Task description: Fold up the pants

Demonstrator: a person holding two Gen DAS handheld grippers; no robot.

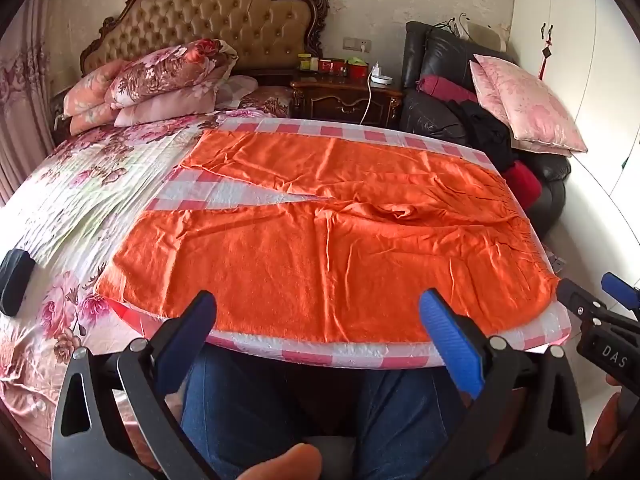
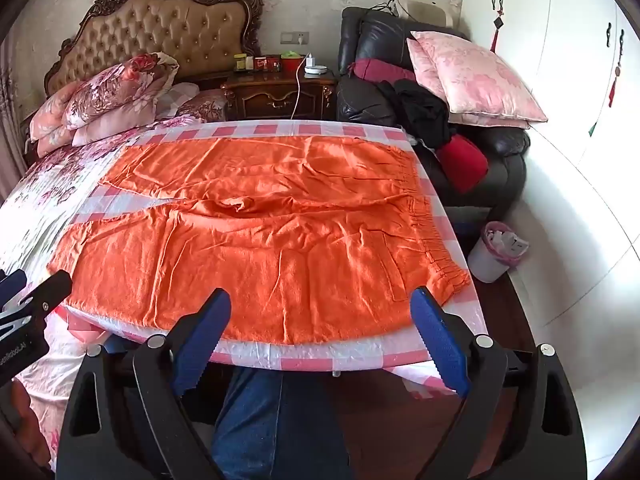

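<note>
Orange pants (image 1: 320, 240) lie spread flat on a pink-and-white checked board (image 1: 320, 354), waistband to the right, both legs reaching left with a gap between them. My left gripper (image 1: 320, 308) hovers wide open over the near edge of the near leg, nothing between its blue pads. In the right wrist view the same pants (image 2: 260, 236) fill the board (image 2: 320, 354). My right gripper (image 2: 320, 308) is also open and empty above the near edge, close to the waistband corner (image 2: 452, 280). Each gripper shows at the other view's side edge.
The board rests on a bed with a floral sheet (image 1: 60, 208) and stacked quilts (image 1: 160, 80) at the headboard. A black armchair (image 2: 480, 152) with pink pillows and clothes stands to the right, beside a small bin (image 2: 496, 250). A person's jeans-clad legs (image 1: 280, 408) are below the board.
</note>
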